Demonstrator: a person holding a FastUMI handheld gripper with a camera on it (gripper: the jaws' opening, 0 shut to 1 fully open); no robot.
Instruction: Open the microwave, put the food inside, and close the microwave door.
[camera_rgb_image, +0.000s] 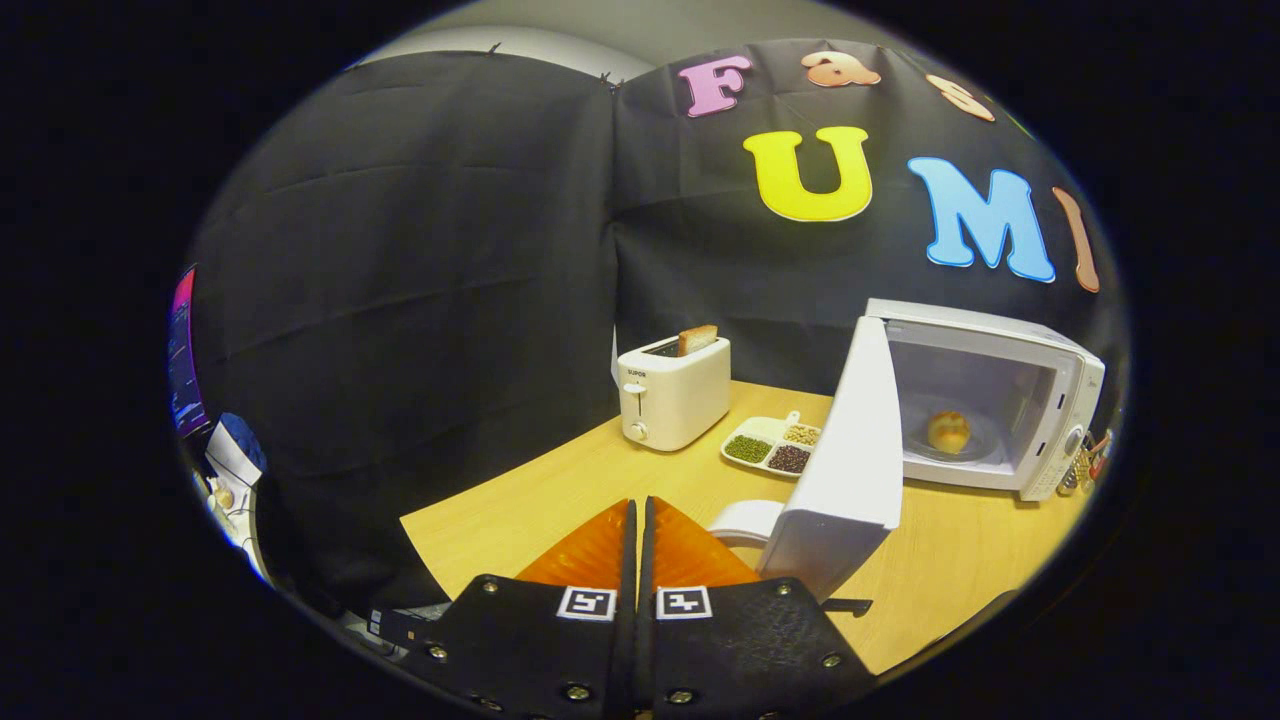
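Wooden table (560, 490) up close; gripper (638, 520) fingers pressed together, holding nothing, just left of the open microwave door (850, 450). Looks set to push it shut. Beyond, food (948, 431) sits on the turntable inside the microwave (1040, 400). Toaster (674, 392) and sectioned tray (770, 445) sit clear of the swing.

Black cloth (420, 260) hangs as the booth's wall behind a wooden table (560, 490), with a pale wall (640, 30) showing above the cloth.
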